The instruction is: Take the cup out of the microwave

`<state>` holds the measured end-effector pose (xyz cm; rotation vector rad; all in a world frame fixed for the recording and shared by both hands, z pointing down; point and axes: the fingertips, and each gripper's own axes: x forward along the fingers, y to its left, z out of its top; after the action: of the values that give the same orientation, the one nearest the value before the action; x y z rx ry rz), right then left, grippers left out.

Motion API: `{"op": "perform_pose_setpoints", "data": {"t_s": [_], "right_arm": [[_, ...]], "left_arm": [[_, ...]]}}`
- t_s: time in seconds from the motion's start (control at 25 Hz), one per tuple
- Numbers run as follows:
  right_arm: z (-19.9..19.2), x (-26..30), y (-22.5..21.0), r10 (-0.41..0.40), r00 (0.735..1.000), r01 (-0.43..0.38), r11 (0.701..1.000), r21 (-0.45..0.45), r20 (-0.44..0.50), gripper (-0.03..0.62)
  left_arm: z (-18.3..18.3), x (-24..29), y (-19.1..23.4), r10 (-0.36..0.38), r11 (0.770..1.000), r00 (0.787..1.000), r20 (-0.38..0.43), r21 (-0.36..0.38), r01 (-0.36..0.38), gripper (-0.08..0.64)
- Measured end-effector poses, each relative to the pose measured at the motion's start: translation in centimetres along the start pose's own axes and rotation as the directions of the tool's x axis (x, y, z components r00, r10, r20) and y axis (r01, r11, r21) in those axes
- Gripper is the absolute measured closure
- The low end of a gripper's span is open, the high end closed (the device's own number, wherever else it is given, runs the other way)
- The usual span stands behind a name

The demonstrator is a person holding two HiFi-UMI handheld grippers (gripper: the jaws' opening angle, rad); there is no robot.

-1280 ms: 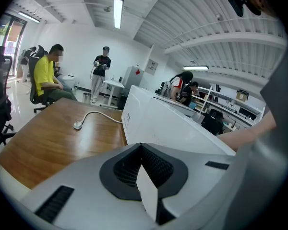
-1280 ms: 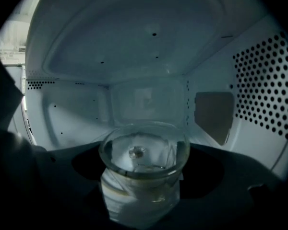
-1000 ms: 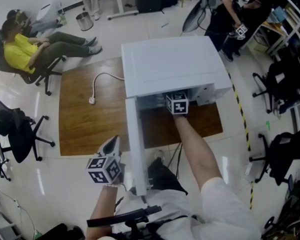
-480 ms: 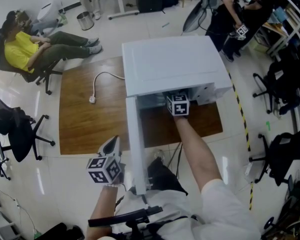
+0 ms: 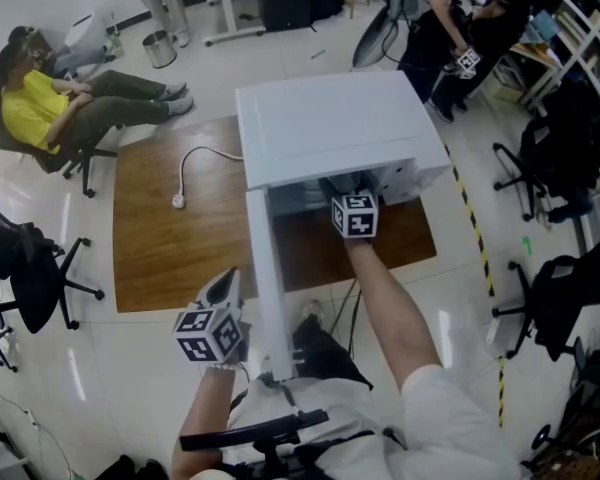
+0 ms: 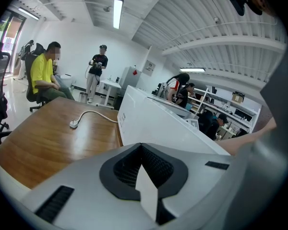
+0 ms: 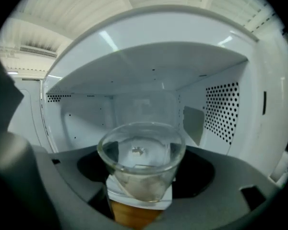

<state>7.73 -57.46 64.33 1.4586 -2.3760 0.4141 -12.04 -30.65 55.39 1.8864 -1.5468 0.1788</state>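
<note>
Head view: a white microwave (image 5: 330, 128) stands on a wooden worktop (image 5: 170, 258), and its door (image 5: 263, 278) is swung open towards the person. The right gripper (image 5: 353, 210) reaches into the oven's mouth, under the front edge of the top. The left gripper (image 5: 223, 288) hangs just left of the door's outer end, over the floor. A plug (image 5: 179, 200) on a white cord lies on the worktop.

Left gripper view: the jaws meet at their tips and nothing is between them. The oven's white side stands ahead.

Right gripper view: the jaws are closed on a clear glass cup (image 7: 141, 157), which stands upright at the front of the oven cavity.
</note>
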Motion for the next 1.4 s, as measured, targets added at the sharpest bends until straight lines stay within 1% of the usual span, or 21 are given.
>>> {"op": "perform_pose_setpoints", "data": {"t_s": [0.28,0.76,0.96,1.4], "right_arm": [[0.5,-3.9,1.0,-0.019,0.999,0.018,1.000,0.025,0.042,0.215],[0.2,-12.3,3.8,-0.063,0.996,0.058,0.996,0.067,0.071,0.215],[0.3,-16.4,5.4,-0.073,0.993,0.066,0.994,0.084,0.090,0.215],[0.5,-25.3,8.2,-0.113,0.984,0.090,0.982,0.164,0.137,0.216]], "left_arm": [[-0.2,-1.1,-0.1,-0.034,0.999,0.999,0.003,0.009,0.034,0.572],[-0.3,-4.0,-0.4,-0.093,0.995,0.995,0.026,0.035,0.093,0.572],[-0.4,-5.4,-0.7,-0.126,0.991,0.991,0.041,0.044,0.124,0.572],[-1.2,-8.1,-1.6,-0.205,0.978,0.978,0.049,0.054,0.202,0.572]]}}
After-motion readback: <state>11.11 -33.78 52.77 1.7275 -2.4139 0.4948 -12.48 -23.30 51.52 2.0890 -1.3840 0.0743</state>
